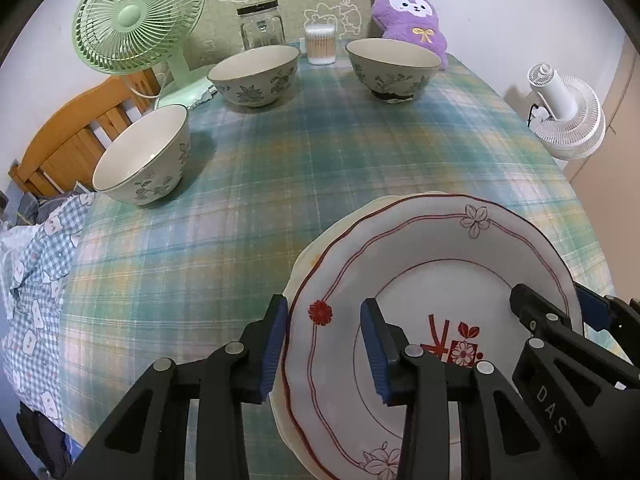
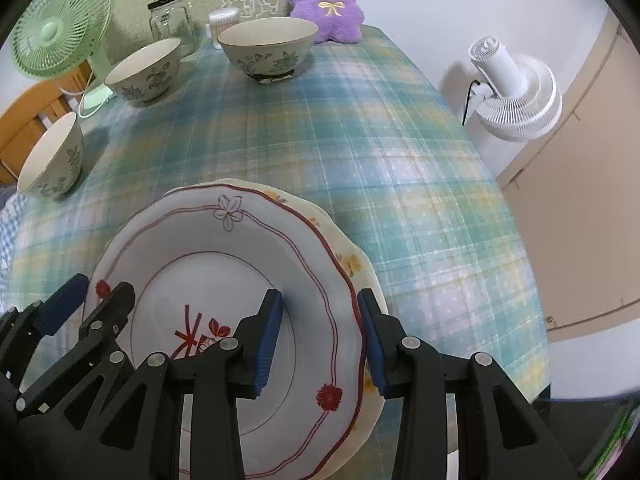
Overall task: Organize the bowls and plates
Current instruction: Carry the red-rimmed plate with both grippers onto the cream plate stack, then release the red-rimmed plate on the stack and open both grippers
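Observation:
A white plate with red rim lines (image 1: pixel 432 280) (image 2: pixel 224 256) lies on top of a cream plate with yellow flowers (image 2: pixel 352 264) at the near edge of the table. My left gripper (image 1: pixel 324 344) is open, its fingers straddling the top plate's left rim. My right gripper (image 2: pixel 320 340) is open, straddling the plates' right rim; it also shows in the left wrist view (image 1: pixel 560 320). Three floral bowls stand apart: left (image 1: pixel 144 156) (image 2: pixel 52 160), back middle (image 1: pixel 256 74) (image 2: pixel 146 70), back right (image 1: pixel 394 68) (image 2: pixel 268 48).
A green desk fan (image 1: pixel 136 20), a glass jar (image 1: pixel 262 26) and a cotton swab tub (image 1: pixel 320 44) stand at the table's back edge, with a purple plush (image 1: pixel 412 16). A white fan (image 2: pixel 516 92) stands off the right side. The plaid tablecloth (image 1: pixel 320 168) covers the table.

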